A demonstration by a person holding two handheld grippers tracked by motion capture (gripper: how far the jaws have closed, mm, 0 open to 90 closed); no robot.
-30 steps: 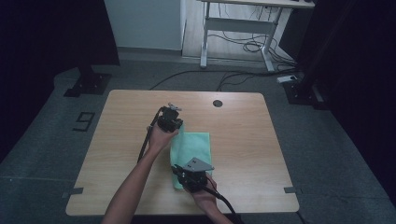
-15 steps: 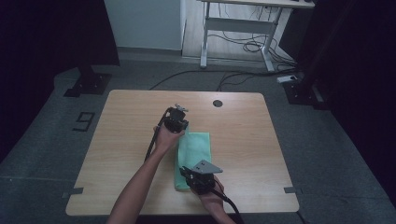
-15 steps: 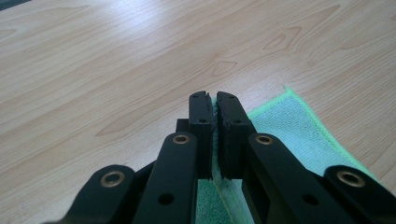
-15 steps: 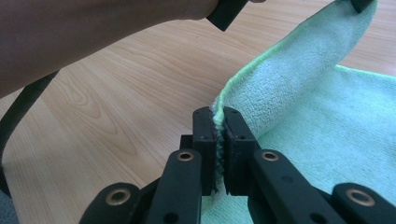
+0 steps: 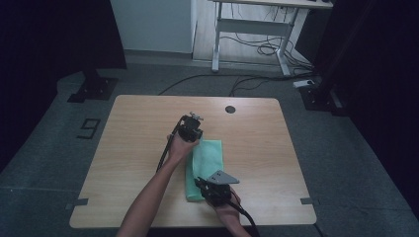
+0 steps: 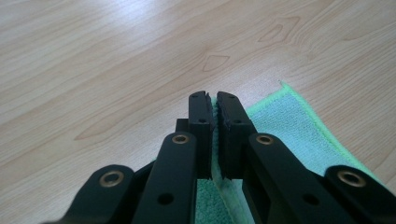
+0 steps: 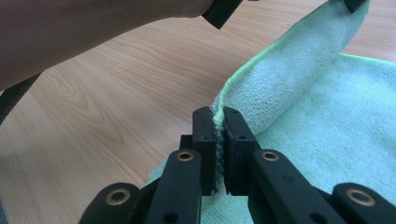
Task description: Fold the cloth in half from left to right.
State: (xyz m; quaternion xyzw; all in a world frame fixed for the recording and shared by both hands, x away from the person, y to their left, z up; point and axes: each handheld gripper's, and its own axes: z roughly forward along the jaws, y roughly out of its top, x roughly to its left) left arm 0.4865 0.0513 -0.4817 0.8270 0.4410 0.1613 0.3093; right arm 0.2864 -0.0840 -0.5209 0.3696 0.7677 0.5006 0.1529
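A green cloth (image 5: 206, 165) lies on the wooden table (image 5: 128, 143), near its front edge. Its long axis runs from the person's side toward the far side. The left gripper (image 6: 212, 100) pinches the cloth's far left corner between its pressed jaws. The right gripper (image 7: 218, 119) pinches the near left edge, which rises in a fold along that side.

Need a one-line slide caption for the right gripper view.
Right tongs pinch the green towel's raised edge above the wooden table.
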